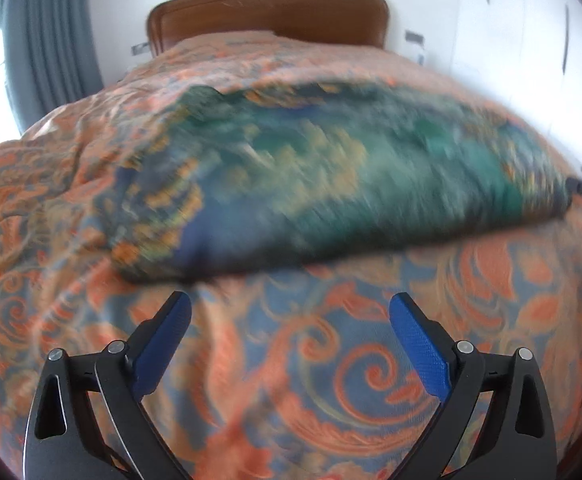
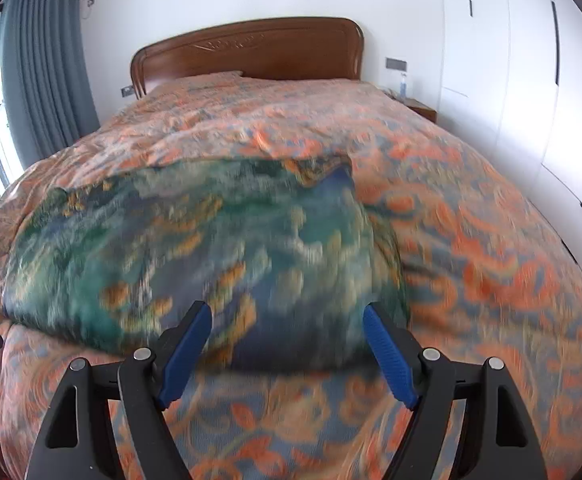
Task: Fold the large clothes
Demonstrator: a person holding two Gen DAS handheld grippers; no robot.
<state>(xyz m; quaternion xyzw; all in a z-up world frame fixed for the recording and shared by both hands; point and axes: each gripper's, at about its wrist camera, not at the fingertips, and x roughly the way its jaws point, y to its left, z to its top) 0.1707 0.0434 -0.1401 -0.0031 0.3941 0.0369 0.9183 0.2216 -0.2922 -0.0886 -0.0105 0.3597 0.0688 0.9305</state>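
Crosswise, folded garment (image 1: 331,176) long axis left-right on bedspread (image 1: 331,360)

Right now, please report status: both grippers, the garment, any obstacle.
Left gripper open, empty. Right gripper open, empty, near edge of green-blue patterned garment. Garment lying bunched on orange floral bedspread. Nothing in the way.

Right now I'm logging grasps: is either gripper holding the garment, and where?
Neither. The left gripper and right gripper are both open, with the green garment lying loose on the bed.
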